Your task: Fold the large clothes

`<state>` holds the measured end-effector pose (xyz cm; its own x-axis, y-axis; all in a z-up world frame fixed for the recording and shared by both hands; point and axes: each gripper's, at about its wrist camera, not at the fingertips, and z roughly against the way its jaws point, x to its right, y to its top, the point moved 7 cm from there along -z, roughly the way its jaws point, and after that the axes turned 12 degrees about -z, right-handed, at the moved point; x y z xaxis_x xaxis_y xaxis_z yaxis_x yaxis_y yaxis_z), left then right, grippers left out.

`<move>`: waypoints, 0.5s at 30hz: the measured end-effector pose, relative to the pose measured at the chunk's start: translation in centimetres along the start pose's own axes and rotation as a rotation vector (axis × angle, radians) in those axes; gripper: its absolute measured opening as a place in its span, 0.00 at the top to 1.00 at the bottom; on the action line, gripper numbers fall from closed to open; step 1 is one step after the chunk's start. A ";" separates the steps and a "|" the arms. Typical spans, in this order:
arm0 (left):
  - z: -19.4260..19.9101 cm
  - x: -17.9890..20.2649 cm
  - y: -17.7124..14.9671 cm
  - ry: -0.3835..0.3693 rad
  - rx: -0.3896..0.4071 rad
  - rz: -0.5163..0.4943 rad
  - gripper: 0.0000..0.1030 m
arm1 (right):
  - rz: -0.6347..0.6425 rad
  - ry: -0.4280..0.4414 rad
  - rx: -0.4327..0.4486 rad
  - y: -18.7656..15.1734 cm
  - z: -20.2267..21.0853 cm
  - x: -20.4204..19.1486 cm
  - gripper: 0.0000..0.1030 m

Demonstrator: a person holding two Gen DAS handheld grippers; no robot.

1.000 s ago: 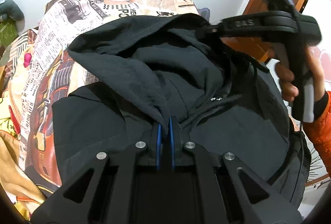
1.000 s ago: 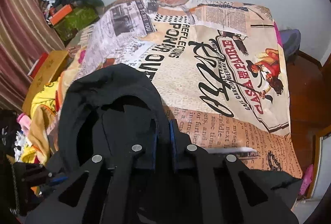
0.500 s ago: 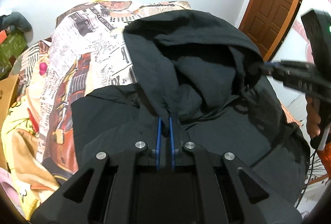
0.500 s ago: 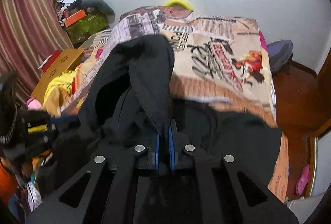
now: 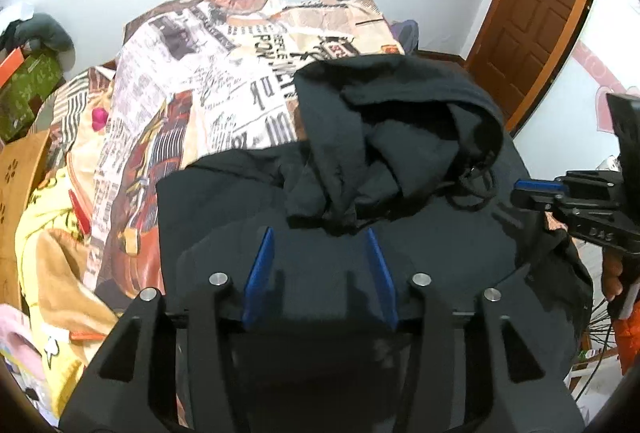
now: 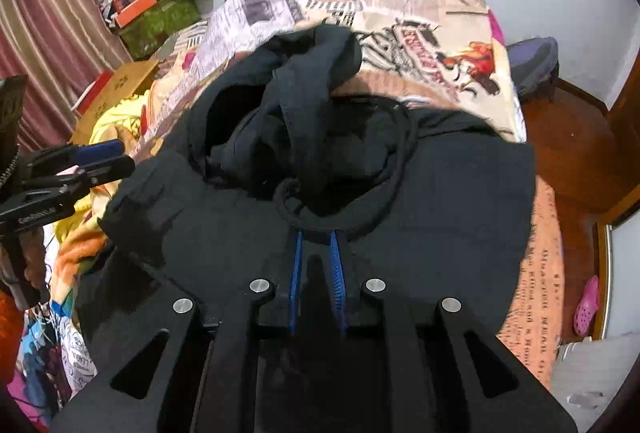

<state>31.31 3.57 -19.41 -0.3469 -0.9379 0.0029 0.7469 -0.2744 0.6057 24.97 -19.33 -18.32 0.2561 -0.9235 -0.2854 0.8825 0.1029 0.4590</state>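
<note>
Large black hooded jacket [image 5: 400, 217] spread on newspaper-print bedspread [image 5: 224, 73], crumpled hood [image 6: 296, 121] flopped onto its chest, left gripper [image 5: 320, 245] fingers wide apart above the fabric, right gripper [image 6: 317, 245] fingers narrowly apart, holding nothing.

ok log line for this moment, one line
left gripper open | right gripper open | black hooded jacket flat on newspaper-print bedspread, hood bunched

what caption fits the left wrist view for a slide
Left gripper open above a black hoodie lying on the printed bedspread.
</note>
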 end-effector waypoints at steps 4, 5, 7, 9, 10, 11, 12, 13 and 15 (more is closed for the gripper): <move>-0.3 0.0 2.3 0.030 0.028 -0.034 0.47 | -0.037 0.025 0.083 2.3 1.8 0.0 0.56; -0.5 -0.2 3.0 0.034 0.035 -0.037 0.46 | -0.046 0.037 0.104 3.1 2.2 -0.2 0.55; -0.9 -0.6 4.4 0.027 0.047 -0.032 0.45 | -0.062 0.061 0.113 4.4 2.3 -0.6 0.55; -1.3 -1.1 5.6 0.031 0.060 -0.020 0.42 | -0.085 0.078 0.122 5.8 2.0 -0.9 0.55; -1.6 -1.6 6.4 0.047 0.069 -0.011 0.41 | -0.093 0.078 0.127 6.5 1.6 -1.0 0.55; -2.0 -2.0 7.1 0.061 0.076 -0.005 0.41 | -0.097 0.076 0.130 6.9 1.3 -1.1 0.55; -2.3 -2.2 7.5 0.065 0.076 -0.004 0.41 | -0.102 0.078 0.127 7.5 0.6 -1.1 0.55; -2.9 -2.6 8.2 0.063 0.072 -0.001 0.41 | -0.112 0.083 0.117 8.1 -0.2 -1.1 0.55; -4.1 -3.2 9.0 0.044 0.063 0.008 0.41 | -0.140 0.102 0.091 8.8 -1.6 -0.9 0.55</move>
<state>41.49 3.18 -17.24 -0.3149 -0.9488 -0.0266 0.7116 -0.2545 0.6549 33.12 -16.97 -15.41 0.1760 -0.8838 -0.4334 0.8743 -0.0620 0.4815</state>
